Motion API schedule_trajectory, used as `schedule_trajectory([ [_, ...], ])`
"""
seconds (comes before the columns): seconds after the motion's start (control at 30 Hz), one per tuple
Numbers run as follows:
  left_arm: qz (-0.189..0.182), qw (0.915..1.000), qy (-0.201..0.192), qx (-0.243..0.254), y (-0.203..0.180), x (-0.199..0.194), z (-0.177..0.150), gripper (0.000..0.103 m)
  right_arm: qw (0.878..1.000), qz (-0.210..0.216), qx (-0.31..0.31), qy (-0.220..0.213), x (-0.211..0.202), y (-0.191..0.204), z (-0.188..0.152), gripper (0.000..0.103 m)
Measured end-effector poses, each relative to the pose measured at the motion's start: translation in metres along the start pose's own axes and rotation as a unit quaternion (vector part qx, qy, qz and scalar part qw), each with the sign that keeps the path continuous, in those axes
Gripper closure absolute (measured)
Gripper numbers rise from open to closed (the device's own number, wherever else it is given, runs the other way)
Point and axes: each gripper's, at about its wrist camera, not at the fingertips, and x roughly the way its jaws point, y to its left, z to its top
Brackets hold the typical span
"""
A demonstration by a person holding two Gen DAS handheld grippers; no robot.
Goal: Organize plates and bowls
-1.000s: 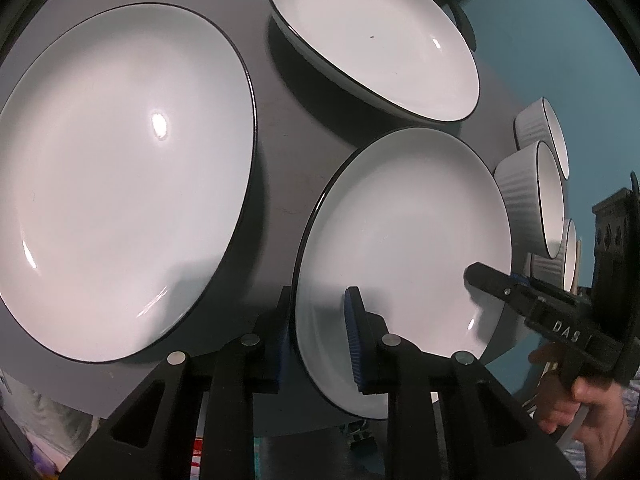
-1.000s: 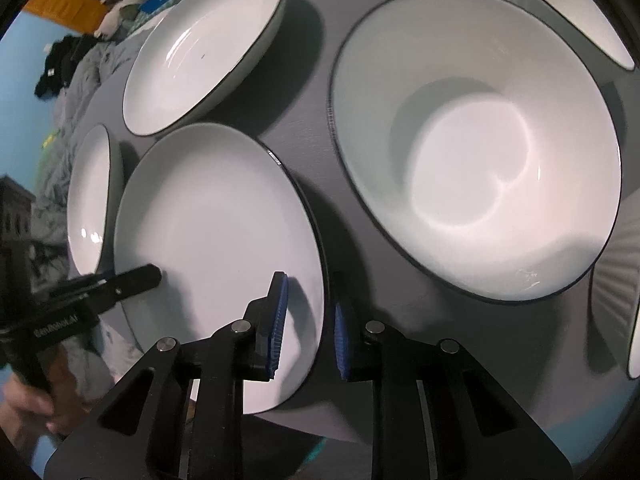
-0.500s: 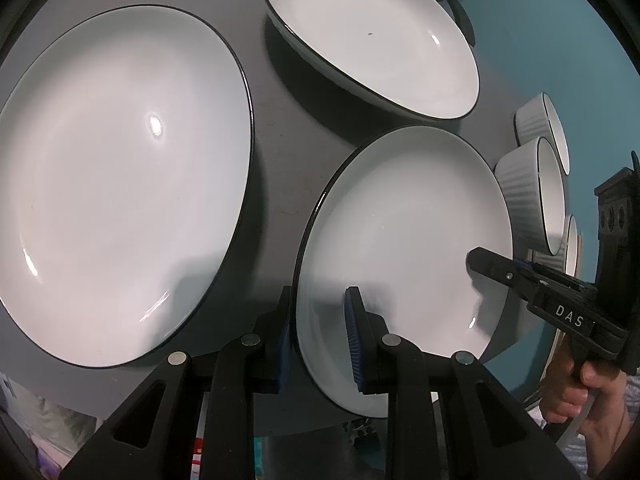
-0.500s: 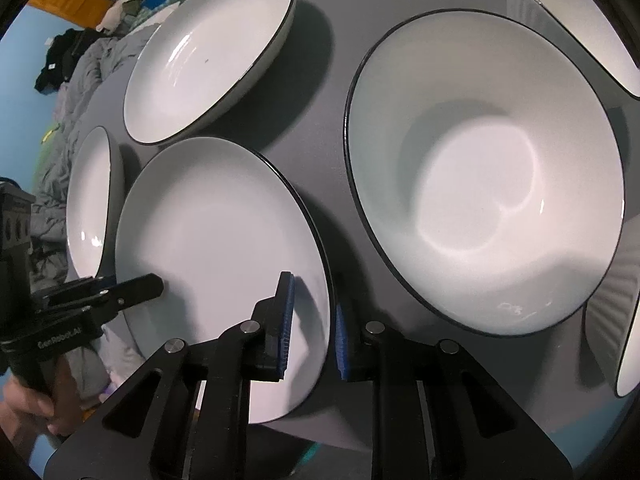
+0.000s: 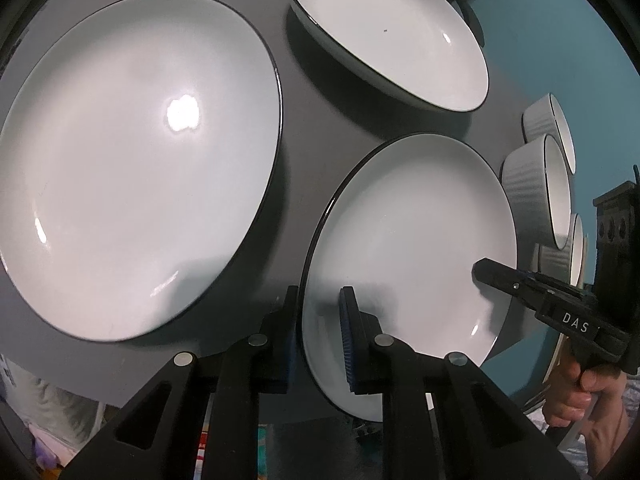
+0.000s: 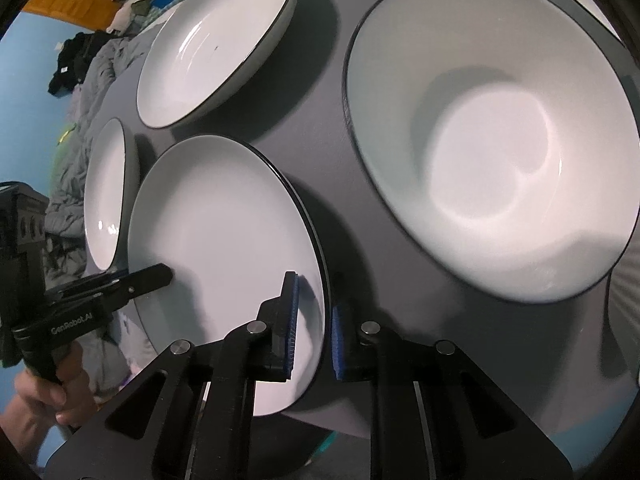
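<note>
A: Small plate (image 5: 408, 232), white with a black rim, sits at the near edge of the dark grey table (image 5: 320, 120), part of it hanging past the edge. You have both grippers on it.

B: State of each?

A: Left gripper (image 5: 318, 332): fingers apart, straddling the plate's left rim, one pad under, one over. Can't tell if either pad touches. Right gripper (image 6: 312, 332): same deal on the opposite rim, fingers apart, rim in the gap, not clamped as far as I can see.

B: Risks?

A: Judging from this, if you lift before both sides bite, the glazed rim slips off the blue pads (image 6: 291, 320) and the plate drops off the table edge. Close one side only and it tilts. Also crowded: large plate (image 5: 132, 160) just beside on your left, deep bowl (image 6: 492, 148) near on your right, shallow bowl (image 5: 388, 32) behind. Swing wide and you clip one.

B: Other stuff?

A: Ribbed small bowls (image 5: 536, 188) lined up at the far right of the left view, well clear of the grip.
</note>
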Motion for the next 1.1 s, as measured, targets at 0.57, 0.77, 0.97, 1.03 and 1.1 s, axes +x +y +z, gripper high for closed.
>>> schedule_trajectory([
  [0.57, -0.011, 0.9996, -0.027, -0.003, 0.002, -0.033, -0.006, 0.085, 1.0, 0.008, -0.017, -0.019, -0.02, 0.012, 0.009, 0.091],
  [0.77, -0.018, 0.9989, -0.042, -0.007, 0.002, -0.053, -0.007, 0.085, 0.999, 0.006, -0.029, -0.033, -0.032, 0.022, 0.017, 0.091],
  [0.97, -0.021, 0.9976, -0.066, -0.002, 0.0, -0.074, 0.021, 0.085, 0.998, 0.012, -0.034, -0.046, -0.045, 0.029, 0.034, 0.091],
  [1.03, -0.022, 0.997, -0.074, 0.0, 0.0, -0.08, 0.033, 0.085, 0.998, 0.015, -0.034, -0.049, -0.047, 0.029, 0.043, 0.091],
  [1.1, -0.02, 0.9965, -0.081, 0.004, 0.0, -0.084, 0.046, 0.085, 0.998, 0.02, -0.032, -0.051, -0.047, 0.03, 0.055, 0.091],
])
